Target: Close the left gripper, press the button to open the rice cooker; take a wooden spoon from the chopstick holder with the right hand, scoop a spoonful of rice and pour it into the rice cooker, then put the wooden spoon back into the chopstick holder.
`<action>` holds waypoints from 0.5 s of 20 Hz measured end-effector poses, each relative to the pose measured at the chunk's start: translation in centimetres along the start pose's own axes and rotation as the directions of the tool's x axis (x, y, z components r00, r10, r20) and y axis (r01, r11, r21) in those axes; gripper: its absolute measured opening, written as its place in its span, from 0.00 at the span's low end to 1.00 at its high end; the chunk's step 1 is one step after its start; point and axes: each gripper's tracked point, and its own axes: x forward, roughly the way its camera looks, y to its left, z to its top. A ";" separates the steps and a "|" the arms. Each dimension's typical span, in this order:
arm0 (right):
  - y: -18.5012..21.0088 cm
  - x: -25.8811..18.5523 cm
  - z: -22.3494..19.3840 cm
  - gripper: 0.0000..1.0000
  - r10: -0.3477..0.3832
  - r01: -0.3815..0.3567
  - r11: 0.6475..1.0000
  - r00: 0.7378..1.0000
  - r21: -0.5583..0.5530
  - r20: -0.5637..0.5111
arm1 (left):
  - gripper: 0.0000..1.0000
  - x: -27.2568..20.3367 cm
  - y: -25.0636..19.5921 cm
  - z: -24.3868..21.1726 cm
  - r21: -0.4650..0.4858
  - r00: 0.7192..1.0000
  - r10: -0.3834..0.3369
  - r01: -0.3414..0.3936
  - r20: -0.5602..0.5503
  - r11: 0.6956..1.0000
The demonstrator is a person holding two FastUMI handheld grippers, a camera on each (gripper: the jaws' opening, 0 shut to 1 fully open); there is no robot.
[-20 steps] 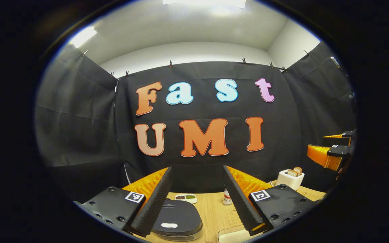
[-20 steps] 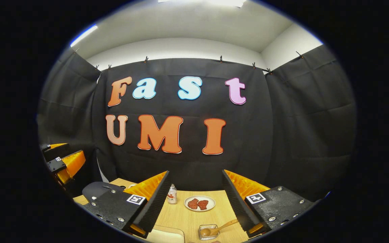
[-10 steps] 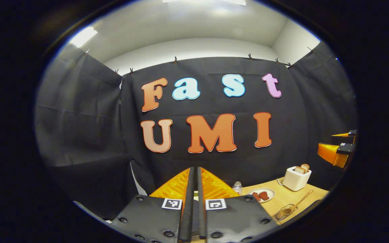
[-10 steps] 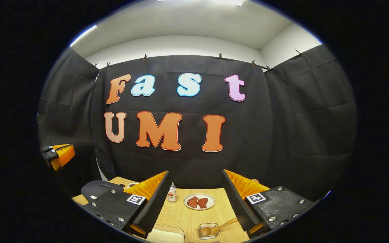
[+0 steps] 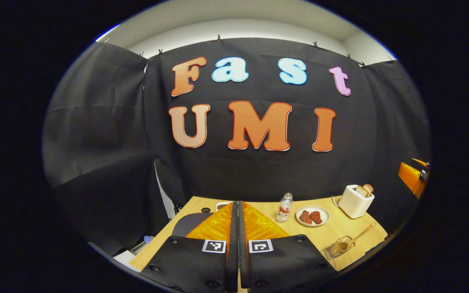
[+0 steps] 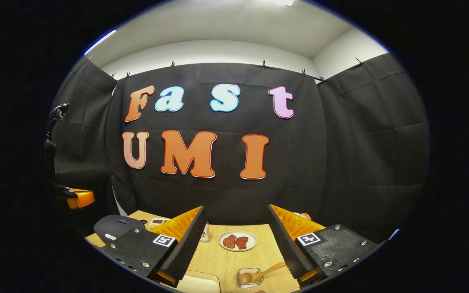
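1. The left gripper [image 5: 237, 244] is clenched, its fingers pressed together on nothing, above the near left part of the surface [image 5: 324, 236]
2. The cooker [image 5: 189, 224], lid down, lies just past and left of that gripper's fingers, partly hidden by them
3. The right gripper [image 6: 234, 244] is released, fingers wide apart, grasping nothing
4. The spoon [image 6: 261, 274] lies tilted in the holder [image 6: 250, 277], low between the right gripper's fingers, nearer the right one, apart from both
5. In the left gripper view the spoon [image 5: 356, 238] and holder [image 5: 338, 248] lie well to the right of the gripper
6. A bottle [image 5: 285, 207], a plate [image 5: 312, 216] and a toaster [image 5: 356, 201] stand farther back
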 end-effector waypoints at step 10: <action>-1.6 0.8 -2.6 0.93 -0.024 0.024 1.000 0.997 -0.006 -0.067 | 0.06 4.4 0.4 -7.9 -0.101 0.932 -0.019 -0.019 -0.363 0.995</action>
